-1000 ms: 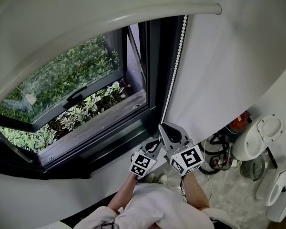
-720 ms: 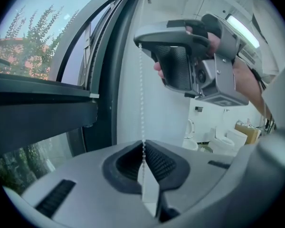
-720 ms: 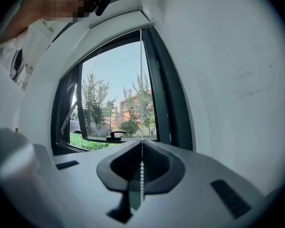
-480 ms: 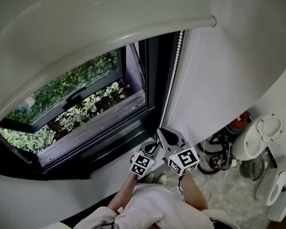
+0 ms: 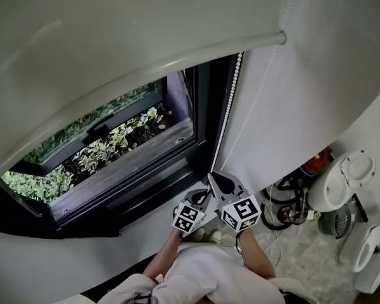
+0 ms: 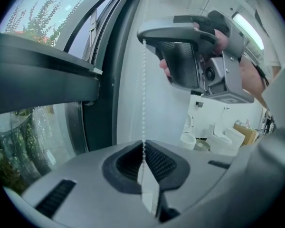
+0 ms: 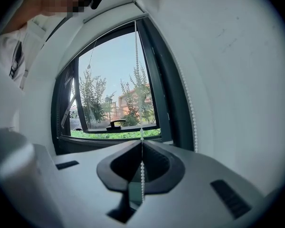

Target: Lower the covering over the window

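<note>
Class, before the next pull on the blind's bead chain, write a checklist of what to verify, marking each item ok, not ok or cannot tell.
1. The left gripper is shut on the bead chain: ok.
2. The right gripper is shut on the same chain, above the left one: ok.
3. Chain straight between the two grippers: ok.
4. The blind's bottom bar is down past the window glass: not ok, glass shows below it.
5. Chain free of snags below the grippers: cannot tell, out of view.
</note>
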`<state>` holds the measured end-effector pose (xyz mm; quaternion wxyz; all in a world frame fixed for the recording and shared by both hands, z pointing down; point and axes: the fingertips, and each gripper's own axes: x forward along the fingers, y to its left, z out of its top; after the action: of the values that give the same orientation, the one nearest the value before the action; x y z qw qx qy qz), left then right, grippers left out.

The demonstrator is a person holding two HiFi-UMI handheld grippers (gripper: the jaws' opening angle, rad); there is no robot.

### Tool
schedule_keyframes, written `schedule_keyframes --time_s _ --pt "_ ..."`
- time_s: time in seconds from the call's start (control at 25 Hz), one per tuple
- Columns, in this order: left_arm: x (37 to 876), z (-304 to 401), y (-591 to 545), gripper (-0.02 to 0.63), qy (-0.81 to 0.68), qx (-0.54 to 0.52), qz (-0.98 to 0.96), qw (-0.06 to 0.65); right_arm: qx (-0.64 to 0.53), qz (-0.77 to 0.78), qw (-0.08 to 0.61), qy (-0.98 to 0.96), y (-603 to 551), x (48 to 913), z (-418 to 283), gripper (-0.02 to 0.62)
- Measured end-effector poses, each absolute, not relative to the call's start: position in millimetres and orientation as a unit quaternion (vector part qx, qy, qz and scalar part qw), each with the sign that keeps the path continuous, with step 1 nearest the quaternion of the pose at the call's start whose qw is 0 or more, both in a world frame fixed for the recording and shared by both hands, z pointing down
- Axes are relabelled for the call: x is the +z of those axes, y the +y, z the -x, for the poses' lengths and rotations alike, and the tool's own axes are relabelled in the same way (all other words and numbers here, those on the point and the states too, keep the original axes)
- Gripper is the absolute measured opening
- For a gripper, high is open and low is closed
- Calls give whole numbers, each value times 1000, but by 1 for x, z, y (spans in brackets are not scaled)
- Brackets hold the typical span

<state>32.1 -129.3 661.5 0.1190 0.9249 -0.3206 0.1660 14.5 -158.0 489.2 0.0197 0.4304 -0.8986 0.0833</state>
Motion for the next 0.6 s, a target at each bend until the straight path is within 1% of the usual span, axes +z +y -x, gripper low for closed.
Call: schedule_keyframes --time_s 0.32,0.6 --pt "685 -31 -120 23 -313 186 -922 135 104 -433 24 -895 -156 514 -17 -2" --pt "683 -22 -114 25 -328 182 -915 147 112 -432 22 -895 -156 521 -19 -3"
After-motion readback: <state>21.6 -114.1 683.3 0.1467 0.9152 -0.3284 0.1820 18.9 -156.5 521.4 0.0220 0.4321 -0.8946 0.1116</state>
